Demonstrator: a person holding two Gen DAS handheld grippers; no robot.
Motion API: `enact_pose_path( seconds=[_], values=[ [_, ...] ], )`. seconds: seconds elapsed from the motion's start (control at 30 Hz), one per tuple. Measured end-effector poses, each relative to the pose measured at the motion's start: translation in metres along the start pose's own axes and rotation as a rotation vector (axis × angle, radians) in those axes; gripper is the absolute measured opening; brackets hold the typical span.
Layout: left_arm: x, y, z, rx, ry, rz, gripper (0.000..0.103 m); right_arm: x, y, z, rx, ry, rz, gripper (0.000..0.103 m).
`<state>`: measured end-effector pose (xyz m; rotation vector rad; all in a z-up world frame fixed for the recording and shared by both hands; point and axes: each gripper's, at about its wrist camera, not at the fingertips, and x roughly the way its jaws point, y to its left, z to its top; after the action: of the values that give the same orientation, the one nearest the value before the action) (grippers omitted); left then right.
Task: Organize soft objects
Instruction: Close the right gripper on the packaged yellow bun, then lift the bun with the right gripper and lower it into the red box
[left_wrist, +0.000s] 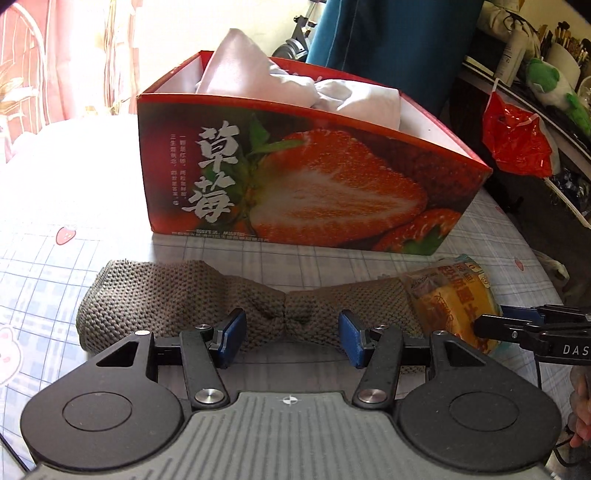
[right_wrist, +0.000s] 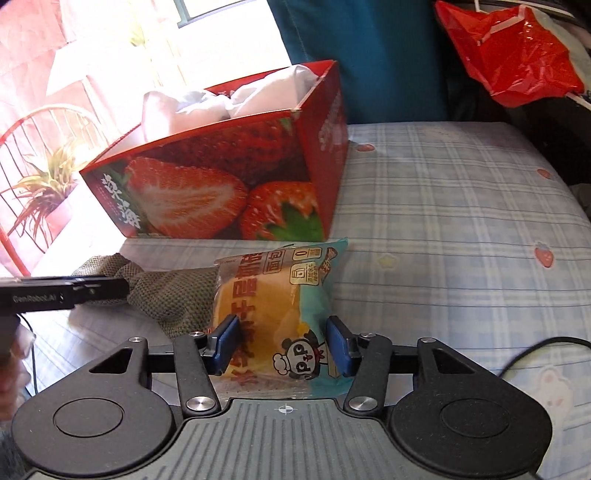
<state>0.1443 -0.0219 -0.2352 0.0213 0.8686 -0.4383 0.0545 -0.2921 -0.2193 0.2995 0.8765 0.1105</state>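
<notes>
My left gripper (left_wrist: 291, 334) stands apart over the pinched middle of the grey knitted cloth (left_wrist: 177, 299), whose long axis runs crosswise to my fingers on the bed (right_wrist: 461, 206). My right gripper (right_wrist: 282, 345) straddles the bread packet (right_wrist: 273, 310), pads seemingly not yet pressing. The strawberry box (left_wrist: 314, 177) lies just beyond both.

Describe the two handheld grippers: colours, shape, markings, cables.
Both match: the left gripper and right gripper have black linkage arms with silver pivot screws, blue pads on the fingers, two round black discs and a ribbed grey body with a crosshair mark. Side lettering reads "GenRobot.AI" on the left, "DAS" on the right. Thin black cables trail from both.
</notes>
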Motion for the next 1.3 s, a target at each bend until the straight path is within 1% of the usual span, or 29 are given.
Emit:
enact_pose_path(
  seconds=[0.1,0.2,0.27,0.37,0.43,0.57,0.6,0.7,0.77,0.83,0.93,1.0,1.03,1.1,1.13,1.17,1.23,1.3],
  values=[
    [-0.002,0.011,0.001,-0.032,-0.006,0.024,0.058,0.013,0.018,0.006,0.017,-0.009,0.018,0.044],
    [-0.010,0.020,0.004,-0.055,-0.022,0.021,0.058,0.027,0.037,0.011,0.032,-0.022,0.041,0.042],
    [-0.015,0.022,0.007,-0.061,-0.034,0.003,0.058,0.036,0.051,0.013,0.031,-0.024,0.065,0.040],
    [-0.019,0.022,0.009,-0.072,-0.034,-0.036,0.058,0.042,0.071,0.013,-0.038,-0.017,0.090,0.040],
    [-0.016,0.020,0.009,-0.082,-0.021,-0.066,0.057,0.041,0.079,0.012,-0.090,-0.015,0.088,0.042],
    [-0.004,0.014,0.006,-0.107,0.019,-0.135,0.054,0.036,0.082,0.011,-0.157,0.008,0.104,0.045],
    [-0.002,0.011,0.003,-0.107,0.025,-0.150,0.052,0.034,0.082,0.010,-0.178,0.012,0.106,0.045],
    [0.005,0.005,0.001,-0.107,0.040,-0.181,0.051,0.030,0.087,0.004,-0.296,0.012,0.091,0.049],
    [0.011,0.003,0.001,-0.114,0.047,-0.196,0.051,0.029,0.089,-0.001,-0.365,0.016,0.080,0.054],
    [0.019,-0.001,0.003,-0.124,0.055,-0.206,0.050,0.030,0.089,-0.003,-0.398,0.017,0.071,0.054],
    [0.026,-0.002,0.004,-0.139,0.065,-0.238,0.048,0.036,0.088,-0.001,-0.410,0.012,0.081,0.057],
    [0.030,-0.002,0.005,-0.149,0.066,-0.271,0.043,0.042,0.088,0.000,-0.425,0.014,0.100,0.057],
    [0.032,-0.004,0.005,-0.149,0.066,-0.282,0.042,0.045,0.089,0.000,-0.438,0.015,0.107,0.058],
    [0.035,-0.007,0.006,-0.135,0.056,-0.273,0.042,0.048,0.092,0.001,-0.463,0.005,0.096,0.057],
    [0.035,-0.008,0.007,-0.128,0.053,-0.268,0.042,0.049,0.092,0.001,-0.465,-0.001,0.092,0.055],
    [0.036,-0.009,0.009,-0.125,0.053,-0.266,0.042,0.048,0.091,0.002,-0.456,-0.005,0.092,0.052],
    [0.033,-0.010,0.012,-0.118,0.051,-0.263,0.042,0.047,0.088,0.004,-0.426,-0.012,0.095,0.050],
    [0.029,-0.013,0.013,-0.106,0.042,-0.261,0.042,0.043,0.089,0.005,-0.426,-0.021,0.095,0.050]
  ],
)
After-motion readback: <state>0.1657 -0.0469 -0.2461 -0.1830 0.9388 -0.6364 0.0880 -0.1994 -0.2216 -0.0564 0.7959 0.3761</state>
